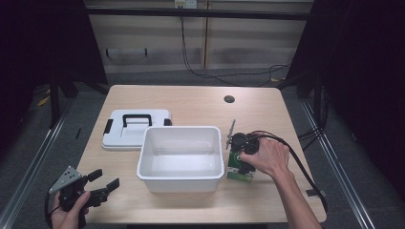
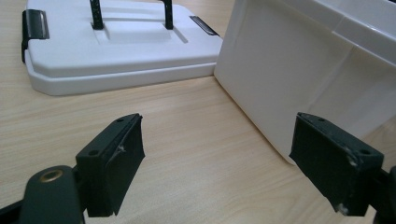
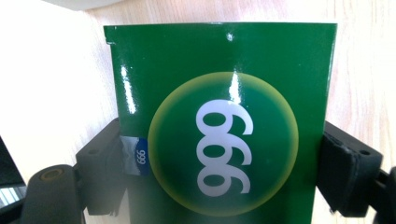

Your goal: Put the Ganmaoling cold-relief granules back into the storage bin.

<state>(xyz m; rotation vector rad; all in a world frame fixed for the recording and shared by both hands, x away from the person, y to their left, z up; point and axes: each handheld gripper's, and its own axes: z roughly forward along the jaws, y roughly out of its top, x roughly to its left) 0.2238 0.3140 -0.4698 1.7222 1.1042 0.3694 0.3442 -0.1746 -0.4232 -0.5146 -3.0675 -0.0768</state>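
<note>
A glossy green box (image 3: 219,93) with a white "999" in a yellow-edged circle lies on the table just right of the white bin (image 1: 180,130). It shows as a small green box (image 1: 237,172) under the person's right hand. My right gripper (image 1: 240,164) points down over it. In the right gripper view this gripper (image 3: 222,172) has its jaws spread wide, one at each side of the box. My left gripper (image 1: 106,179) rests at the table's front left, open and holding nothing (image 2: 217,158), aimed at the bin's wall (image 2: 289,84).
The bin's white lid (image 1: 133,131) with a black handle and clips lies flat behind the bin to the left (image 2: 116,51). A round cable hole (image 1: 229,99) sits near the table's far edge. The right gripper's cable (image 1: 296,160) loops off to the right.
</note>
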